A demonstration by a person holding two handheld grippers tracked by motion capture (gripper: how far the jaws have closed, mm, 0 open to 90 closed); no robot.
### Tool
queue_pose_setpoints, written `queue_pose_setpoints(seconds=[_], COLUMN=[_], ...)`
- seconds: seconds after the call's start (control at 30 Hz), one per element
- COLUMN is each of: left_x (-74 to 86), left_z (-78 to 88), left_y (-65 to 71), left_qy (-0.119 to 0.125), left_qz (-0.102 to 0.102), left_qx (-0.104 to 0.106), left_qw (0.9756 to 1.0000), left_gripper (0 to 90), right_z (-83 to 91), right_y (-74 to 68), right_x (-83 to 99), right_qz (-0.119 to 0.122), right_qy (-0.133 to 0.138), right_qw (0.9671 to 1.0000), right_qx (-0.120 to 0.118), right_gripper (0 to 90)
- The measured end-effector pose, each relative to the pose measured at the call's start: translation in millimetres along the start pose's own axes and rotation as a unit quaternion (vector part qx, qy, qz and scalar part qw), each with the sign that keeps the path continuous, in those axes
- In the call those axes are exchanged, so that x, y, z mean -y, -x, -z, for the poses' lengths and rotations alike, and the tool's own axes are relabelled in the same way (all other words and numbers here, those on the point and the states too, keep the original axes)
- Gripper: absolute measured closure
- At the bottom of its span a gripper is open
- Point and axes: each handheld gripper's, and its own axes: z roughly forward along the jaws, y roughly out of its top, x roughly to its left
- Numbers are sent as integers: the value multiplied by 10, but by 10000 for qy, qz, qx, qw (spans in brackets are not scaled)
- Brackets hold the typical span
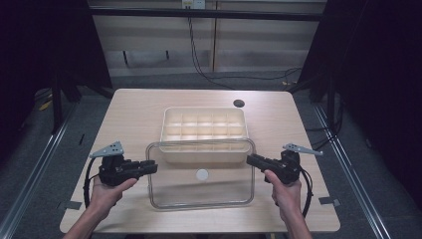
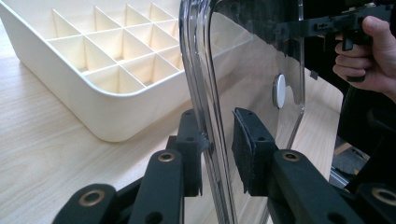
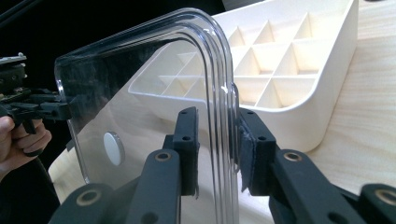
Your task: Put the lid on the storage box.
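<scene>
We are viewing a wooden table (image 1: 129, 114) that occupies the centre of the high view, with a cream compartment box (image 1: 204, 130) lying at its middle and a clear lid (image 1: 201, 174) just below the box in the frame, the lid's upper edge overlapping the box's lower wall. We are judging the step in hand to be the placing of the lid onto the box: the lid is gripped at both short sides and appears raised off the table, not yet seated.

The left gripper (image 1: 148, 167), at centre left of the high view, is closing its jaws on the lid's left rim; in the left gripper view the rim (image 2: 205, 126) is running up between the two pads, one pad pressing it and the other close beside it. The right gripper (image 1: 253, 160), at centre right, is clamping the opposite rim, and in the right gripper view both pads are hugging the curved edge (image 3: 222, 116).

Both forearms are entering from the bottom edge, hands wrapped round the handles, grippers pointing inward toward each other and held roughly level.

The next move, we are judging, calls for carrying the lid toward the top of the frame, keeping it level, aligning its corners with the box, then lowering evenly.
</scene>
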Motion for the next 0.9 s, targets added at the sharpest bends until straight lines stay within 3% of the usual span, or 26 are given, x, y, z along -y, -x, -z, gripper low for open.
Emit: queue_pose_setpoints(seconds=[0.7, 0.9], left_x=[-257, -329], left_z=[89, 86], left_y=[-43, -57], left_qy=[209, 293], left_qz=[-163, -113], left_qx=[-187, -220], left_qw=[9995, 9993], left_gripper=[726, 725], right_z=[-37, -49], right_y=[-84, -91], right_x=[-269, -374], right_qz=[148, 182], right_qy=[206, 283], right_qw=[9997, 9994], right_qx=[-59, -56], right_gripper=[715, 717])
